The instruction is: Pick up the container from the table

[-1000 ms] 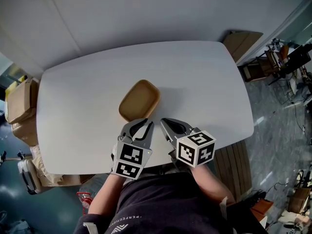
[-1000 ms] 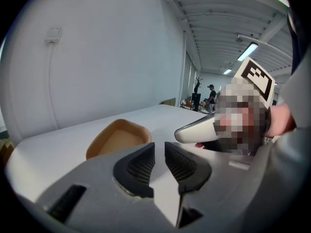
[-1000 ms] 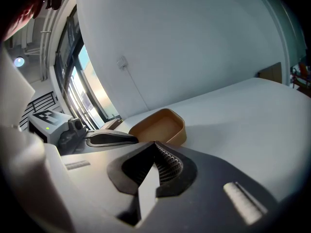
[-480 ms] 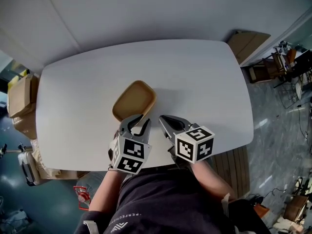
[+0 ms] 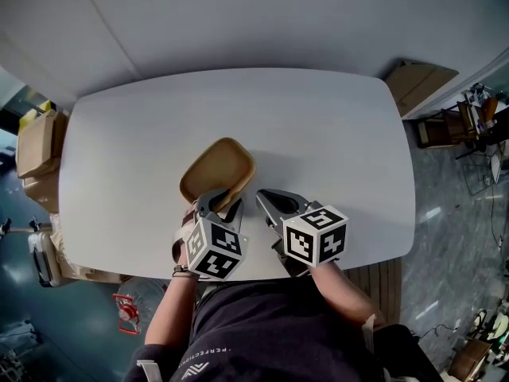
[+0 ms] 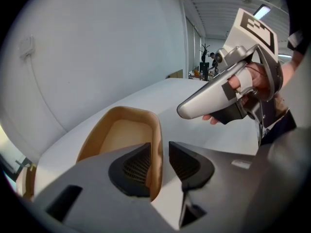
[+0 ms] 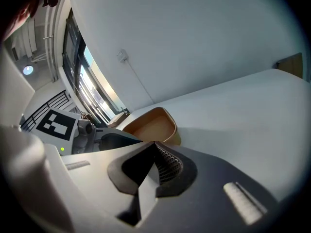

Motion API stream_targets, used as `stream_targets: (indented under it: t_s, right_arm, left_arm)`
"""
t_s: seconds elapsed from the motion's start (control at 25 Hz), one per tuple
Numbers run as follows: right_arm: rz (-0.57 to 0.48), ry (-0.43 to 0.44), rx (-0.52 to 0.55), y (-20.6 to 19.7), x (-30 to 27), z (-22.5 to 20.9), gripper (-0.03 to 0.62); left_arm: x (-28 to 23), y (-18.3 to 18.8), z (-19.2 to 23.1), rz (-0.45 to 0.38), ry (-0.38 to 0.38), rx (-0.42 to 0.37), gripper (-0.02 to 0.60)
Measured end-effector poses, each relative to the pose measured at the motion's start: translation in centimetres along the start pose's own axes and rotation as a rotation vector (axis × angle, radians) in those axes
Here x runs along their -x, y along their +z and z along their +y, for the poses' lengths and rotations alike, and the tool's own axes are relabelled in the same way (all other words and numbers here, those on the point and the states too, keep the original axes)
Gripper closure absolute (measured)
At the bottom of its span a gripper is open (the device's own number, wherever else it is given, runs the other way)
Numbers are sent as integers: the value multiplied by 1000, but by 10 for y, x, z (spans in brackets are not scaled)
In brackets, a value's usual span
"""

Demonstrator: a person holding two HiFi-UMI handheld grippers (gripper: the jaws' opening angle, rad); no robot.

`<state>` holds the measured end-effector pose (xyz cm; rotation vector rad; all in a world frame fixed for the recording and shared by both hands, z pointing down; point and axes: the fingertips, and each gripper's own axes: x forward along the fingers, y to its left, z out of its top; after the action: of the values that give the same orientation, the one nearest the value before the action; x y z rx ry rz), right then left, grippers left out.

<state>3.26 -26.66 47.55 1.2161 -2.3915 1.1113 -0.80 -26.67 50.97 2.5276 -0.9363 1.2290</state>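
Container: we see the tan, rounded-rectangular fibre container on the white rounded table, left of centre, near the front edge.
Left gripper: our left gripper straddles the container's near rim, jaws opening.
Right gripper: our right gripper hangs over the table, right of the container.
Boxes: brown cardboard boxes stand beyond the table's left end.

Pale wall, glossy floor, cardboard boxes
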Motion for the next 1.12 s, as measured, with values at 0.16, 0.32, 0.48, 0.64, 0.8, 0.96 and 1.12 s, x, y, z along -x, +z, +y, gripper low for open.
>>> stream_targets:
  t_s: [0.16, 0.32, 0.48, 0.64, 0.8, 0.96, 1.12]
  right_arm:
    - [22, 22, -3, -2, -7, -4, 594]
    - [41, 37, -10, -2, -14, -10, 594]
    - [57, 53, -18, -2, -19, -15, 595]
    - [73, 71, -24, -4, -24, -20, 595]
    - [84, 93, -36, -6, -31, -20, 596]
    - [98, 105, -37, -8, -35, -20, 597]
    - [106, 105, -27, -9, -36, -22, 596]
  left_arm:
    - [-5, -4, 3, 36, 6, 3, 463]
    - [-9, -6, 6, 70, 11, -9, 465]
    - [-11, -8, 7, 108, 13, -39, 474]
    - [-14, -13, 4, 165, -4, -85, 483]
    - [-17, -20, 3, 218, -9, -130, 507]
    - [-19, -21, 3, 232, -15, -135, 518]
    - [-19, -20, 5, 235, -22, -139, 520]
